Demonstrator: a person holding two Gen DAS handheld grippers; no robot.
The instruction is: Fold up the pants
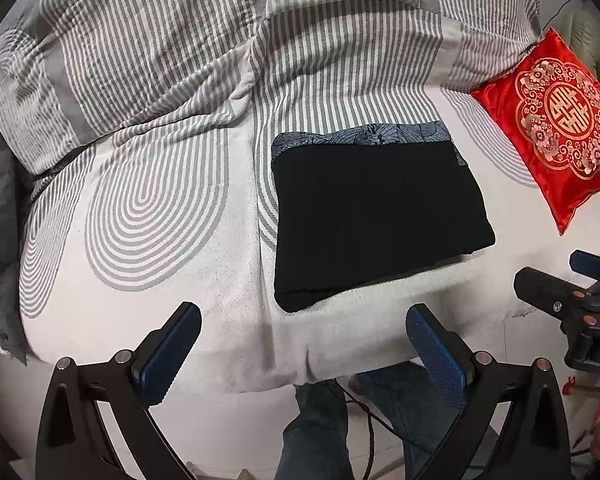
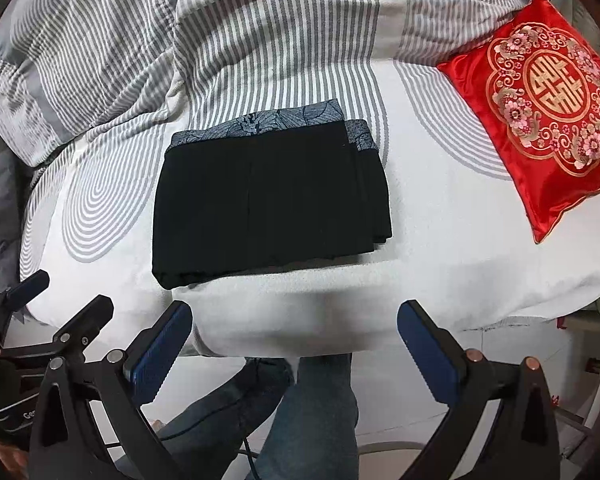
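The black pants lie folded into a compact rectangle on the white bed, with a blue-grey patterned waistband along the far edge. The same pants sit centre-left in the right wrist view. My left gripper hangs open above the bed's near edge, in front of the pants, with nothing between its blue pads. My right gripper is also open and empty, held over the near edge just in front of the pants. The right gripper also shows at the right of the left wrist view.
A rumpled grey-and-white striped duvet covers the far half of the bed. A red embroidered cushion lies at the right. Dark clothing hangs off the left side. A person's legs in jeans stand below the bed edge.
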